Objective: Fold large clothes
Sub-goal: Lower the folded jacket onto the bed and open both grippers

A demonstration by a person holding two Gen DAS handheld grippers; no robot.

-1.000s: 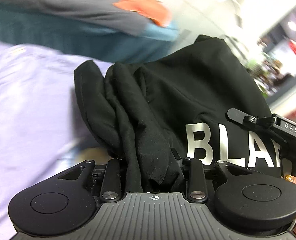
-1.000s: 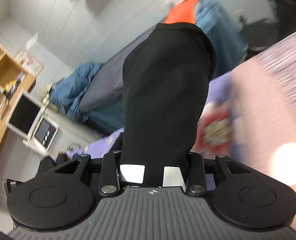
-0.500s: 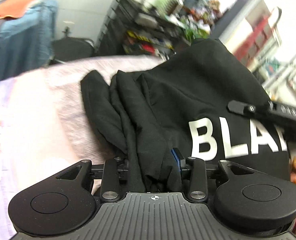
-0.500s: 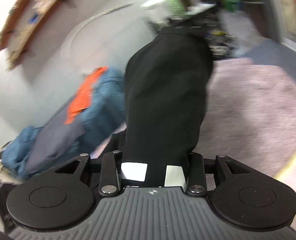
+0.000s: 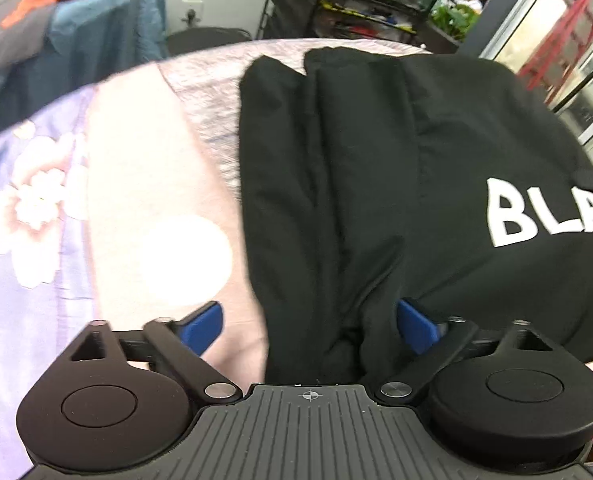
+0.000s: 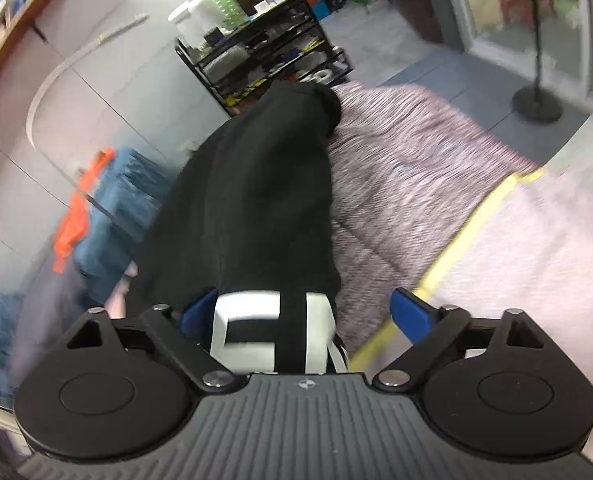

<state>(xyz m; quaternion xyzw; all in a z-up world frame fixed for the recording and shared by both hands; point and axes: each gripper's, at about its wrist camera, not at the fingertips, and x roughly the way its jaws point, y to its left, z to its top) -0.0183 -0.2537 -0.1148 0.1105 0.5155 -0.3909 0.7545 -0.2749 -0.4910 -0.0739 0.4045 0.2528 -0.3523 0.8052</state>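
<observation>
Both your left gripper (image 5: 310,326) and right gripper (image 6: 306,314) are opening, releasing the black shirt (image 5: 396,184) onto the bed (image 5: 144,184). Withdraw cleanly; a snagged blue pad (image 5: 416,330) may drag the folds apart.

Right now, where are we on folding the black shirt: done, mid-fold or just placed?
Done: the black shirt looks folded into a compact bundle with its white lettering up, lying on the pink blanket. In hand: the left gripper and right gripper are opening, fabric between the jaws but not pinched. Left: pull both grippers clear and perhaps smooth it.
</observation>
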